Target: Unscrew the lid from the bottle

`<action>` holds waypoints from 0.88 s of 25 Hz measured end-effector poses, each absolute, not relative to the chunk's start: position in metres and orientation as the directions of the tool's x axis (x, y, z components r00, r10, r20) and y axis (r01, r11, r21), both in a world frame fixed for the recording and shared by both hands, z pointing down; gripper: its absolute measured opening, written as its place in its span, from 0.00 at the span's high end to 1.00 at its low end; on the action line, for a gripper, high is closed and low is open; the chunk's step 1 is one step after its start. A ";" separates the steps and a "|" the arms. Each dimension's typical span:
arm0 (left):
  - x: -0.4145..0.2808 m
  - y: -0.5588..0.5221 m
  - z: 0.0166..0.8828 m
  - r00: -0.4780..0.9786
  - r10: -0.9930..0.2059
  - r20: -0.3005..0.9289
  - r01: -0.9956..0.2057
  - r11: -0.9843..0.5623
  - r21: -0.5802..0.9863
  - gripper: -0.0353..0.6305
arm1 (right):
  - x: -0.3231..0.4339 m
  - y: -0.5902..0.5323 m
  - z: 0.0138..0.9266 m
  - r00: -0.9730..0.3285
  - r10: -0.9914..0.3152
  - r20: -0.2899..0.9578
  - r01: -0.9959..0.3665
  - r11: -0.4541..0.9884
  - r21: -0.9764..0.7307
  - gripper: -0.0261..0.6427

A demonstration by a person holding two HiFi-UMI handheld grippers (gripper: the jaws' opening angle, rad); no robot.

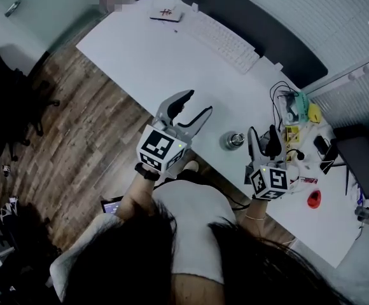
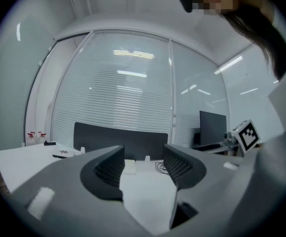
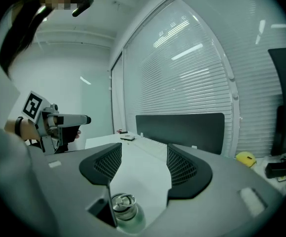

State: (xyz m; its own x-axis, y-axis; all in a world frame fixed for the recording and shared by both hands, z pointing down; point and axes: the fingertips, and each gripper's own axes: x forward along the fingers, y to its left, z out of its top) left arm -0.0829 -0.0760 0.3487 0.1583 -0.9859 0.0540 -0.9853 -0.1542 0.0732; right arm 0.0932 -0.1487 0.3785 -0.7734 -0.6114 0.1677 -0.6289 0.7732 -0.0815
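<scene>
In the head view a small clear bottle (image 1: 233, 140) with a metal lid and ring stands upright on the white table (image 1: 146, 56), near its front edge. My left gripper (image 1: 198, 103) hovers to the bottle's left, open and empty. My right gripper (image 1: 263, 132) is just right of the bottle, also open. The right gripper view has the bottle (image 3: 125, 209) low in the picture, beneath the gap of the right gripper (image 3: 143, 164), with neither pad touching it. The left gripper view shows only bare table between the left gripper (image 2: 143, 164) jaws.
A white keyboard (image 1: 226, 40) lies at the back before a dark panel (image 1: 254, 27). Cables, a yellow item (image 1: 313, 113) and a red thing (image 1: 313, 199) crowd the table's right end. A notebook (image 1: 165, 14) lies at the far left. The table edge runs close under both hands.
</scene>
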 end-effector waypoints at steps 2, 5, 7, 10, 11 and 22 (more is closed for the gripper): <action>-0.077 -0.094 0.349 0.193 -0.980 0.055 -0.979 -0.189 0.076 0.55 | 0.097 -0.158 0.379 -0.762 -0.626 0.168 -0.644 0.760 -0.086 0.57; -0.063 -0.115 0.350 0.252 -0.966 0.056 -0.966 -0.247 0.079 0.55 | 0.107 -0.169 0.378 -0.741 -0.650 0.167 -0.668 0.739 -0.090 0.57; -0.054 -0.126 0.351 0.293 -0.954 0.056 -0.954 -0.288 0.078 0.55 | 0.114 -0.174 0.378 -0.725 -0.669 0.162 -0.687 0.721 -0.096 0.57; -0.042 -0.140 0.354 0.356 -0.933 0.058 -0.933 -0.350 0.086 0.55 | 0.122 -0.175 0.378 -0.698 -0.698 0.160 -0.715 0.692 -0.100 0.57; -0.038 -0.144 0.355 0.376 -0.925 0.060 -0.925 -0.370 0.089 0.55 | 0.124 -0.174 0.378 -0.690 -0.706 0.159 -0.723 0.683 -0.102 0.57; -0.009 -0.164 0.363 0.620 -0.779 0.088 -0.784 -0.612 0.109 0.54 | 0.125 -0.148 0.377 -0.551 -0.818 0.165 -0.834 0.534 -0.138 0.57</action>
State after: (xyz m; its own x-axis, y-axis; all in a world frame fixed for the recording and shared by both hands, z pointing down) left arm -0.0089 -0.1639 0.3625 0.6205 -0.7793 0.0875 -0.7836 -0.6117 0.1089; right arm 0.1255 -0.1477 0.3767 -0.5513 -0.8178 0.1651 -0.8339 0.5345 -0.1376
